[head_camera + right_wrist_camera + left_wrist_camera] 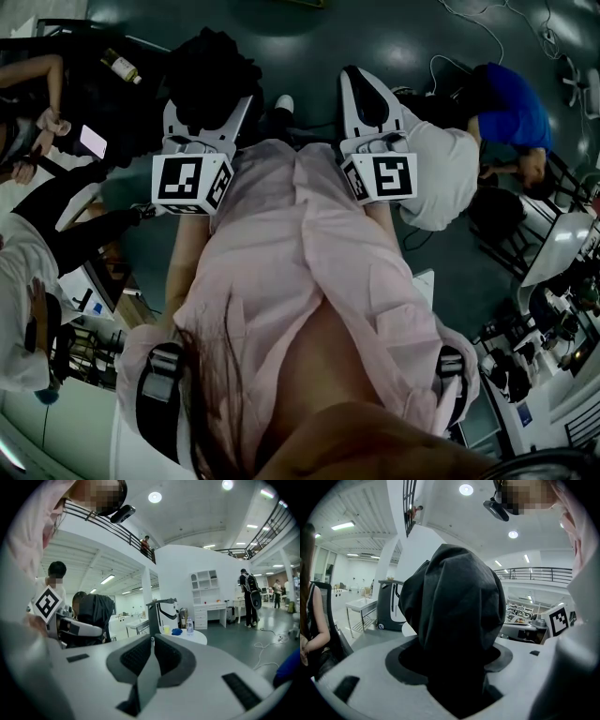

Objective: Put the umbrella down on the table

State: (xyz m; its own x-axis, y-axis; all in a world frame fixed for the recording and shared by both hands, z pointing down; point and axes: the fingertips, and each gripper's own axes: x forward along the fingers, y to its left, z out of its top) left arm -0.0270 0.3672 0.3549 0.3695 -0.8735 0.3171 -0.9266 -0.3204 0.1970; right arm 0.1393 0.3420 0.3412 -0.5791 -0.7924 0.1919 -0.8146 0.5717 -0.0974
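The umbrella [211,70] is a folded bundle of black cloth held up in the air. My left gripper [208,117] is shut on it, in front of my pink shirt. In the left gripper view the umbrella [454,611] fills the middle and hides the gap of the left gripper [452,660]. My right gripper [363,98] is held up beside it, shut and empty. In the right gripper view the right gripper [152,640] has its jaws pressed together, and the umbrella [96,613] shows at the left in the left gripper [77,629].
A round white table [199,639] with a bottle [189,626], a cup and a blue thing stands ahead of the right gripper, beside a black-and-white machine [164,613]. People stand close by: one in blue [511,108], one in white [441,173], others at left [28,272].
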